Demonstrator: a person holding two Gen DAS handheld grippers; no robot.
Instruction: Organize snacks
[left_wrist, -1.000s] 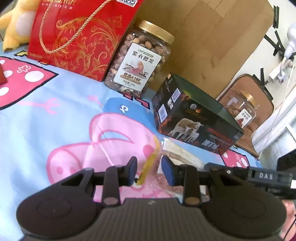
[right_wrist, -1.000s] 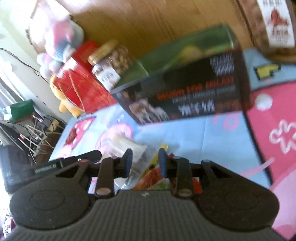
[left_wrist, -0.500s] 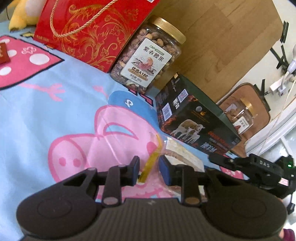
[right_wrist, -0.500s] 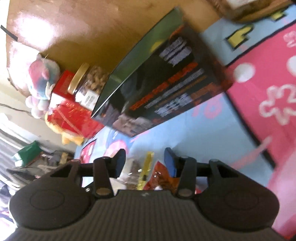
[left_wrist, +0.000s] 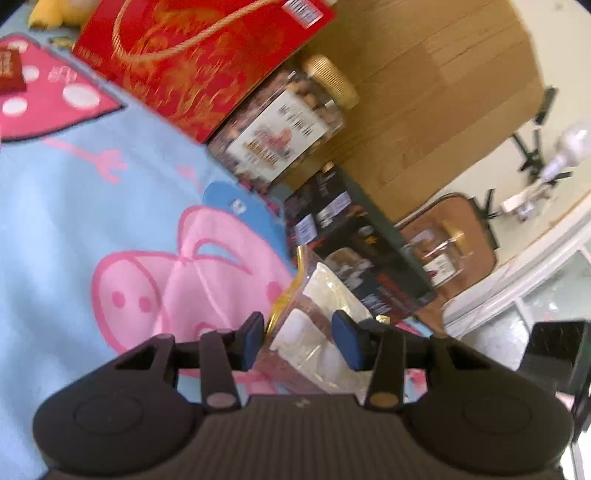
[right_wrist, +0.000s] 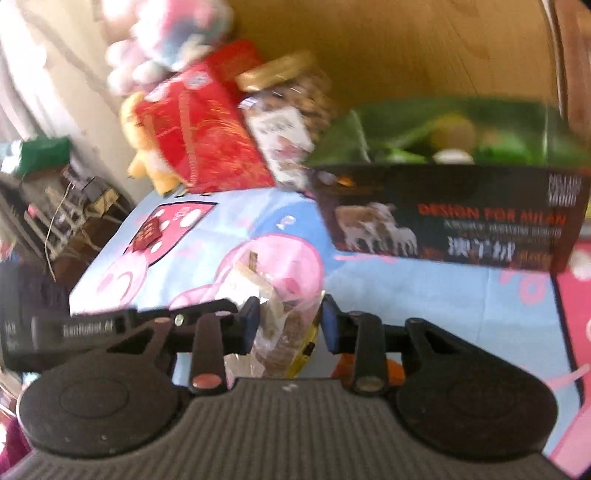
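A clear snack bag (left_wrist: 306, 321) with a yellow strip and pale and brown pieces lies on the Peppa Pig cloth (left_wrist: 110, 206). My left gripper (left_wrist: 298, 341) is open, its blue pads either side of the bag's near end. In the right wrist view the same bag (right_wrist: 280, 314) sits between the pads of my right gripper (right_wrist: 290, 323), which is also open. The left gripper's body (right_wrist: 92, 328) shows at the left of that view. Whether any pad touches the bag I cannot tell.
A dark box with a sheep picture (left_wrist: 354, 251) stands just behind the bag. A nut jar with a gold lid (left_wrist: 284, 125) and a red gift box (left_wrist: 199, 55) stand further back. A second jar (left_wrist: 439, 254) sits on a brown chair. An orange packet (right_wrist: 388, 369) lies under my right gripper.
My left gripper has opened wider and moved forward over the bag, tilting. My right gripper swung back level toward the bag, jaws a little narrower than half a second ago.
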